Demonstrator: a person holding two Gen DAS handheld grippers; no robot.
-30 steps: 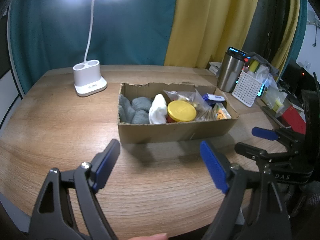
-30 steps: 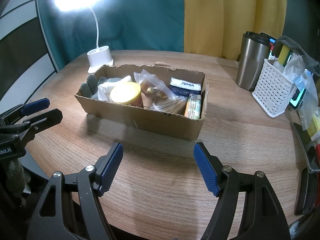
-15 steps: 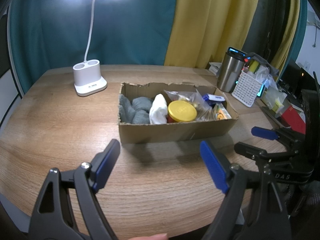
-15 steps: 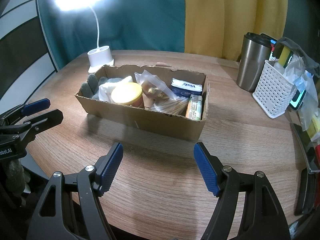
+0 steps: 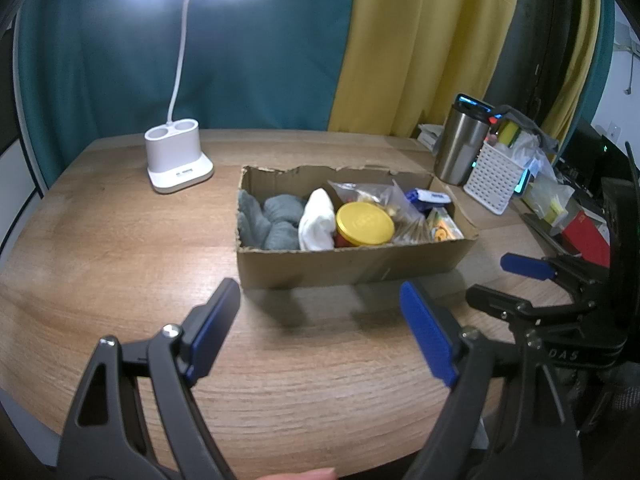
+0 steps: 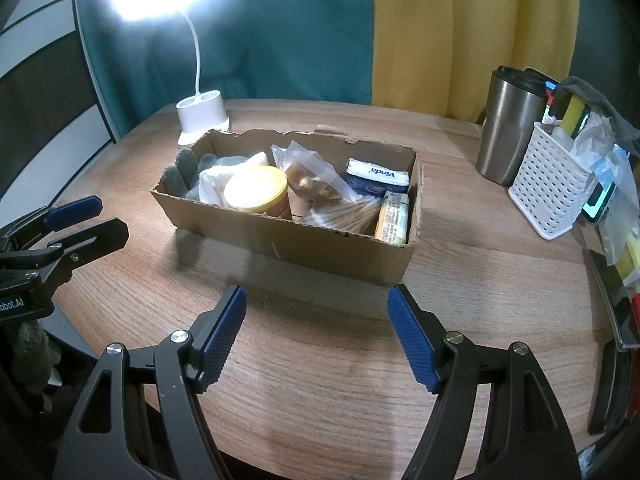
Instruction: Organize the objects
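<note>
Box [image 5: 348, 266]: open cardboard, torn rim, stood on the worktop [image 5: 120, 264]; the landmark for all entries below.

Left claw [image 5: 320, 334]: hovered over the worktop just in front of the box's near wall, level, pointed at the box, blue pads spread wide, holding nothing. In the right wrist view it showed at the box's left, apart from it [image 6: 76, 224].

Right claw [image 6: 316, 334]: hovered in front of the box's right-hand near corner, level, aimed at the box, pads spread wide, holding nothing. In the left wrist view it lay to the box's right, near the worktop edge [image 5: 520, 280].

Contents of the box, left to right:
- grey gloves [image 5: 272, 220], at the left end;
- white cloth [image 5: 318, 222], touching the gloves;
- jar [image 6: 260, 196] with yellow lid, upright, mid-box against the near wall;
- clear bag [image 6: 310, 176] of snacks, behind and right of the jar;
- bagged sticks [image 6: 348, 212], in front of that bag;
- tissue pack [image 6: 378, 180], blue and white, at the right end, rear;
- small packet [image 6: 394, 218], on edge against the right wall.

Behind the box, left: white lamp [image 5: 178, 160], lit.
Right of the box, well apart: steel tumbler [image 6: 508, 128]; white basket [image 6: 554, 196] just beside it, stuffed with oddments.
</note>
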